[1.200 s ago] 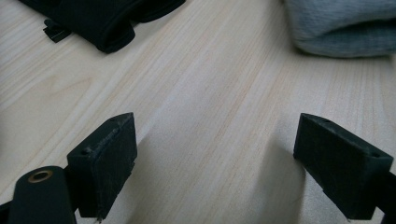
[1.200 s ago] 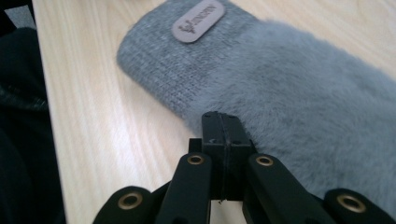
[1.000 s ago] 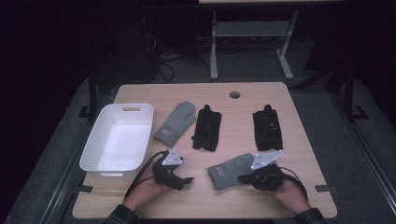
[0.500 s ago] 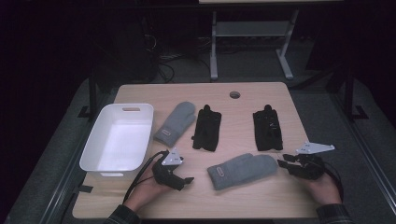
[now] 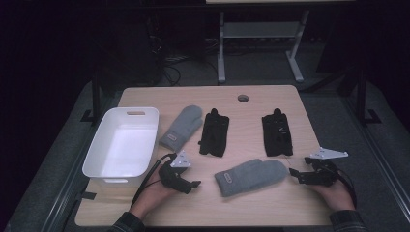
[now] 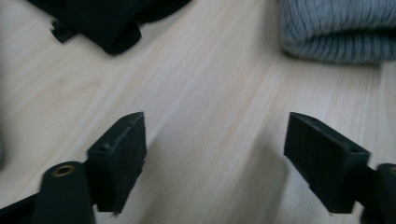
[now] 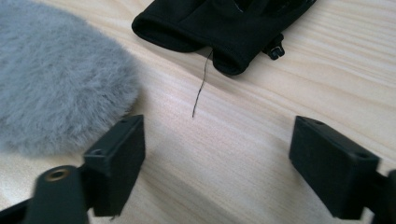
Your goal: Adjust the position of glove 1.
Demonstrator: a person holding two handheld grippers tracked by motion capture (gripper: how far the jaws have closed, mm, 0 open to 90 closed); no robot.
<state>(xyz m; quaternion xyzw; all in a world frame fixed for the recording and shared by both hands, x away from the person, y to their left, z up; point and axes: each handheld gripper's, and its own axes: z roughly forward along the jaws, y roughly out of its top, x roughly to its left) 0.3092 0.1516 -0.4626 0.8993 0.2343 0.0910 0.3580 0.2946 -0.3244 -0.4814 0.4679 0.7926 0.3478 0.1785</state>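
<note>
A grey mitten (image 5: 251,176) lies flat near the table's front, fingertip end to the right. My right gripper (image 5: 293,175) stands open just right of that end, its jaws having just been opening, with bare wood between them (image 7: 217,163). The fuzzy mitten tip (image 7: 56,88) lies beside its left jaw. My left gripper (image 5: 192,184) rests left of the mitten's cuff (image 6: 336,28). It is open (image 6: 215,158), its jaws have just been closing a little, and nothing is between them. A second grey mitten (image 5: 183,126) and two black gloves (image 5: 215,132) (image 5: 277,134) lie farther back.
A white bin (image 5: 123,145) stands at the left edge of the table, its inside bare. A loose black thread (image 7: 201,86) trails from the right black glove's cuff (image 7: 224,23). The other black glove's cuff (image 6: 107,18) lies ahead of my left gripper. A cable hole (image 5: 243,98) is at the back.
My right gripper was shut on the front grey mitten, drew it out to the right, then let go and moved off its end with jaws open. The left hand stayed put.
</note>
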